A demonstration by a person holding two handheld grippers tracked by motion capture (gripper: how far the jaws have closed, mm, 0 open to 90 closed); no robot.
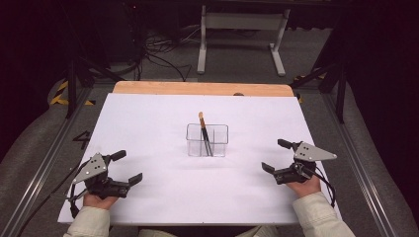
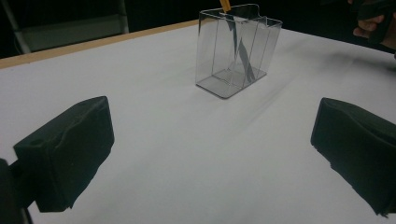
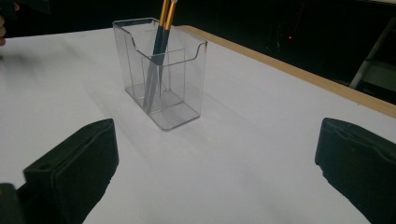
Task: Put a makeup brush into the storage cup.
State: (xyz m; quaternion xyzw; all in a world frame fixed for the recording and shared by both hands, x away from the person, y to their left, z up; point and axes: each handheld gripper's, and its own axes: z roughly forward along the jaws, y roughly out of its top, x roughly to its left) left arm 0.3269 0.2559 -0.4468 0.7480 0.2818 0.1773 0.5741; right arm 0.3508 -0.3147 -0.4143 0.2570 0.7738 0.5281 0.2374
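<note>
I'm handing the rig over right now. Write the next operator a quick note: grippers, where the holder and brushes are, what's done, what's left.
Left gripper: open, holding nothing, resting at the near left of the white table cover.
Right gripper: open, holding nothing, at the near right.
Clear holder: upright at the middle of the cover, apart from both grippers.
Brushes: two, with dark lower parts and orange upper shafts, stand leaning together in the holder's compartment nearer the table's far edge.
Done: both brushes are in the holder; nothing else lies on the cover.
Left: nothing in hand; probably just check that the brushes sit steady.
</note>
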